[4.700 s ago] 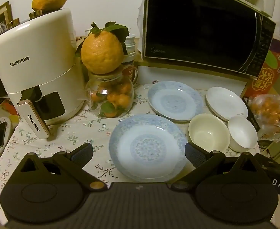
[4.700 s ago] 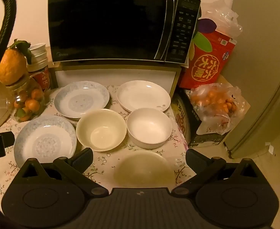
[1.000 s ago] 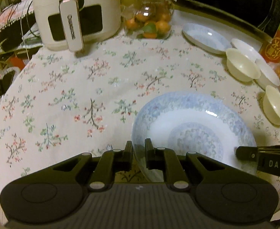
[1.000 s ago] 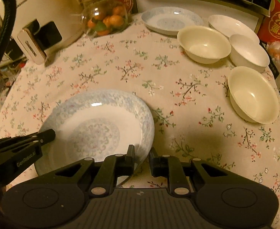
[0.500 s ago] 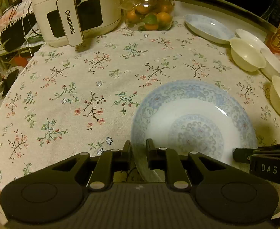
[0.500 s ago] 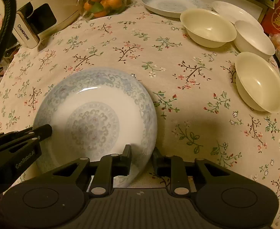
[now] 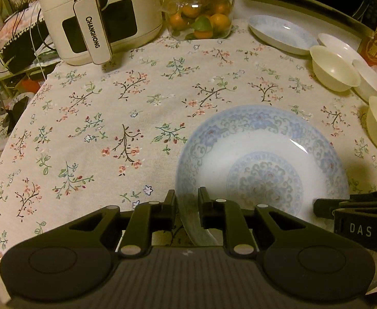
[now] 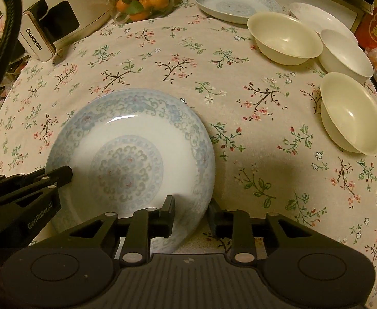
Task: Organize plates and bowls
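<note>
Item: blue-patterned plate, lying flat on the flowered tablecloth at the near edge of the table.
Left gripper: straddles the plate's near-left rim, jaws slightly apart; whether the pads touch the rim cannot be told.
Right gripper: straddles the near-right rim, jaws opening, a gap showing on the outer side.
Also present: second patterned plate, white plate, three bowls at the far right.
Handling note: release looks under way; open both sides evenly, then lift straight clear so the rim is not dragged.
</note>
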Demonstrator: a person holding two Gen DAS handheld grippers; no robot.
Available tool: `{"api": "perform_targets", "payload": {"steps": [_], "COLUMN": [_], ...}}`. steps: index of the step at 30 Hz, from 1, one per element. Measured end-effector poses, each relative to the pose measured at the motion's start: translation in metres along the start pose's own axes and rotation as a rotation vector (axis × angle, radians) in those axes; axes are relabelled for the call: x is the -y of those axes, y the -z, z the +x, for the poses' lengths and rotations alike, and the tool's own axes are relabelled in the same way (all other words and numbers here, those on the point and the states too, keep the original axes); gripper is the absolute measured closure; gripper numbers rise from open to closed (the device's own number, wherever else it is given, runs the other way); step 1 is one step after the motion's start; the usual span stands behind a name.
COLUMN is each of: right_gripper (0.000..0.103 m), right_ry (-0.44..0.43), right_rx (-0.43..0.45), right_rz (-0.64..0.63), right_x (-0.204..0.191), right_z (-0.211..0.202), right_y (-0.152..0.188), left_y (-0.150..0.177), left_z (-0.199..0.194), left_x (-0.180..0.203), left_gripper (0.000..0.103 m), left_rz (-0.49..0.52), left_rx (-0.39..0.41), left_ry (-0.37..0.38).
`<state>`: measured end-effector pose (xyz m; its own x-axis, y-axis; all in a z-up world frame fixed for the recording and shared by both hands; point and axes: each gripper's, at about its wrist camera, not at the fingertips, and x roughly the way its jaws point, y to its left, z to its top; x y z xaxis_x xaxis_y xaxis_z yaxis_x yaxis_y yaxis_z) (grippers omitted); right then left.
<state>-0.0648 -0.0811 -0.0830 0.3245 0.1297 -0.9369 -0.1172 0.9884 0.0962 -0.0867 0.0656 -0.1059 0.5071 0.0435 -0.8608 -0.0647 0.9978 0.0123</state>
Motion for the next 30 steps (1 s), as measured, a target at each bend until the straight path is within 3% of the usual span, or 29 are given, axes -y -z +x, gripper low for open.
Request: {"api": "perform_targets", "payload": {"steps": [6,10,23,26,30], "right_gripper": [0.076,0.076,0.076,0.075,0.065], "right_ry": [0.005,0.014,0.037,0.045,0.052], "right_rx": [-0.011,-0.012,-0.009,-0.007,0.037], "right_rz": [-0.001,-0.002,0.005,0.005,0.034], "right_x": [-0.002,-0.001,0.002,0.001,0.007], "right_z": [0.001,0.002,0.0,-0.002,-0.013], "right_y": [-0.003,-0.006,-0.008,-0.008,-0.014], "left_y": [-0.003,-0.007,-0.015,-0.023,-0.034], "left_z": [0.001,0.001,0.004,-0.002,-0.011], "left_x": [-0.002,-0.006,-0.01,-0.016,-0.013], "left_gripper": [0.087,0.08,0.079,0.079,0.079], "left_rz": [0.004,-0.005,-0.044,-0.079,-0.08], "left_rx": [-0.007,-0.013,-0.028,-0.002,0.046], "left_ry": [-0.001,-0.013,-0.013,-0.022,-0.042]}}
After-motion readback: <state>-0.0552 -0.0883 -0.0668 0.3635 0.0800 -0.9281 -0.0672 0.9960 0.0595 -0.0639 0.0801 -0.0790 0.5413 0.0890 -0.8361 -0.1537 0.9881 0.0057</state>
